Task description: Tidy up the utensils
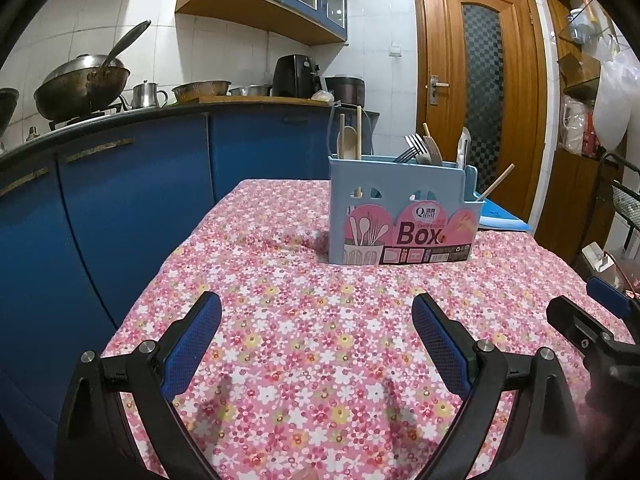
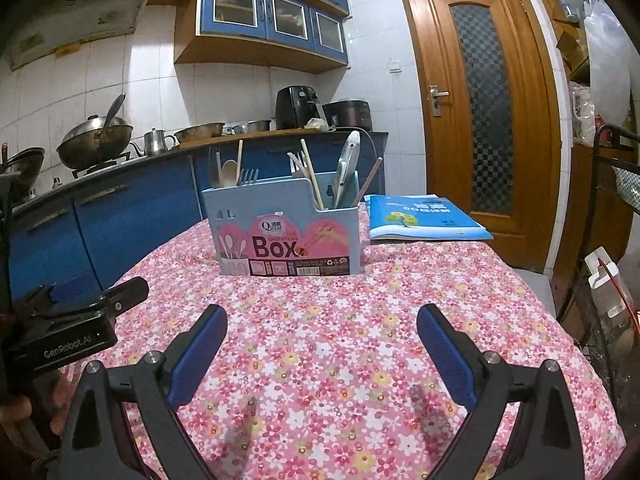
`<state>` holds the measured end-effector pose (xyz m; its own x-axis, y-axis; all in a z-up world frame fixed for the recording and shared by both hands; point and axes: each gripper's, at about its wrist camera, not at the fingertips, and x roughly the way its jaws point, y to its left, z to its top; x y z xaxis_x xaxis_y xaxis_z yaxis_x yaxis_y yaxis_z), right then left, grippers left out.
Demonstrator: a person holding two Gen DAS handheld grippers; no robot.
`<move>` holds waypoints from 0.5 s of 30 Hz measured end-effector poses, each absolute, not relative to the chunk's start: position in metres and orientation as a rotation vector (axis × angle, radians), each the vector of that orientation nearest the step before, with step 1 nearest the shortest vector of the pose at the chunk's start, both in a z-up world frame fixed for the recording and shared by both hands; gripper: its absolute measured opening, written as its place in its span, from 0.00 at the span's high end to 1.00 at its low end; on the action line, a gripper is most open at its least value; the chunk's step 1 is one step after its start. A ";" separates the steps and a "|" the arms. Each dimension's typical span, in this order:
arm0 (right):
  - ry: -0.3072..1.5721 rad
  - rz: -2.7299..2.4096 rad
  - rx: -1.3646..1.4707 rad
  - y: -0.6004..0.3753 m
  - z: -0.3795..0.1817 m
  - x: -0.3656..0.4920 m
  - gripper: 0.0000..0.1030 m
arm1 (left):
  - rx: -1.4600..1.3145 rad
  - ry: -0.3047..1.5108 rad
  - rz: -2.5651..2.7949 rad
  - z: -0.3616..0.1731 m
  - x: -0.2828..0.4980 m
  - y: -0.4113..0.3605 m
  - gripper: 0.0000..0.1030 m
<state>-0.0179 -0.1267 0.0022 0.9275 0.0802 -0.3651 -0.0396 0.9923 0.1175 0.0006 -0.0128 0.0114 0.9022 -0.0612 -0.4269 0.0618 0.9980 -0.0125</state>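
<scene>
Left wrist view: the left gripper (image 1: 317, 316) is held spread wide and empty above the floral tablecloth (image 1: 320, 360). The utensil box (image 1: 400, 212), stocked with forks (image 1: 420, 148) and chopsticks, is seen ahead, slightly rightward. The right gripper (image 2: 322, 328) is likewise spread wide and empty, the box (image 2: 286, 236) ahead, slightly leftward.

You see both views bright and sharp; straight lines bend at the dark corners, and soft shadows lie under your tongs.
</scene>
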 end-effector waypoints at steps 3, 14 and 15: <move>0.378 0.062 0.109 -0.126 0.002 -0.018 0.05 | -0.005 0.446 -0.062 0.011 0.001 -0.012 0.06; 0.378 0.064 0.108 -0.125 0.002 -0.019 0.05 | -0.007 0.451 -0.054 0.010 0.002 -0.011 0.06; 0.378 0.064 0.108 -0.126 0.002 -0.018 0.05 | -0.006 0.450 -0.053 0.010 0.002 -0.011 0.06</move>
